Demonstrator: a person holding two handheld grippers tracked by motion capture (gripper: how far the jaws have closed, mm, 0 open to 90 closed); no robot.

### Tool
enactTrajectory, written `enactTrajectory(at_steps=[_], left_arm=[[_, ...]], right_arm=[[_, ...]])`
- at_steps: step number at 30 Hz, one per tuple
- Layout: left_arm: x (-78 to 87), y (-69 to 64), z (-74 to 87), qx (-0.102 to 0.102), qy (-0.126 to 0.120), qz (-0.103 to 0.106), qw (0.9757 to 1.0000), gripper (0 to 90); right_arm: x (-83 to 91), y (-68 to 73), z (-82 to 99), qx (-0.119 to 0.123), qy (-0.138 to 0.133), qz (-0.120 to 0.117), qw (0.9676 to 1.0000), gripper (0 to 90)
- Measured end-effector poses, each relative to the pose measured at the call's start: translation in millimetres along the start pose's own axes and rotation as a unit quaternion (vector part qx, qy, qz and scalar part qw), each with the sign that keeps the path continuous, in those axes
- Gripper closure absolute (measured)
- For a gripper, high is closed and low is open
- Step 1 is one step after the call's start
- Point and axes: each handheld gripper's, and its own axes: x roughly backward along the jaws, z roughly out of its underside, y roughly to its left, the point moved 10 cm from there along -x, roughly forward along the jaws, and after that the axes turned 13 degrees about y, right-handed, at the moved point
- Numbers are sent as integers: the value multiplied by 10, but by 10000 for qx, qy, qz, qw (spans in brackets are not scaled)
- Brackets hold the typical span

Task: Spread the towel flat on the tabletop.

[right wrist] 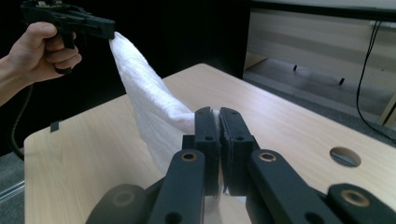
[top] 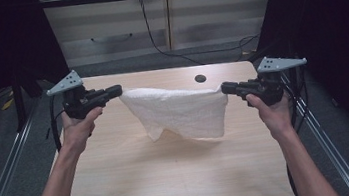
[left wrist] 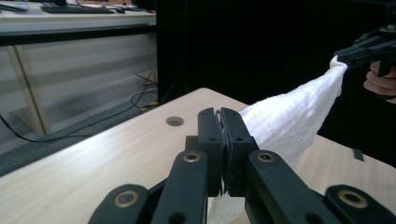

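White terry cloth, a towel (top: 176,112), hangs stretched in the air above the pale wooden counter (top: 172,179), held at two corners. Its long axis runs across the counter from the person's left to right, with the upper edge drawn into a shallow sagging line between the two grips. The rest of the towel drapes downward from that edge; its lower hem is uneven, lower on the right side, with a notch-like fold on the left. A soft shadow lies on the counter beneath it.

The left gripper (top: 117,90) points inward toward the centre, and its fingers are clenched on the towel's left corner; in the left gripper view the fingers (left wrist: 208,135) meet with white cloth (left wrist: 294,121) trailing away from them toward the far gripper (left wrist: 362,51). The right gripper (top: 225,88) points inward from the other side, its fingers likewise clamped on the right corner; in the right gripper view the fingers (right wrist: 233,135) pinch the cloth (right wrist: 149,102), which rises to the opposite gripper (right wrist: 100,28).

A round hole (top: 200,78) in the counter sits just beyond the towel's upper edge, toward the right.
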Motion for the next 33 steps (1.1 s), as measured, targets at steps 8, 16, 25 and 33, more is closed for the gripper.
enactTrajectory(at_steps=[8, 16, 25, 33], left_arm=[[62, 182, -191, 70, -69, -203, 9997, 884], [2, 455, -285, 298, -18, -407, 9987, 884], [-179, 743, -451, 638, -49, -597, 9962, 884], [-283, 688, -514, 495, -89, -477, 9976, 884]], right_arm=[[-98, -135, -303, -69, -154, -28, 9999, 867], [-267, -301, -554, -76, 23, 52, 10000, 867], [-464, -550, -718, -179, -27, 169, 9997, 867], [-556, -780, -667, -476, -119, 231, 9985, 867]])
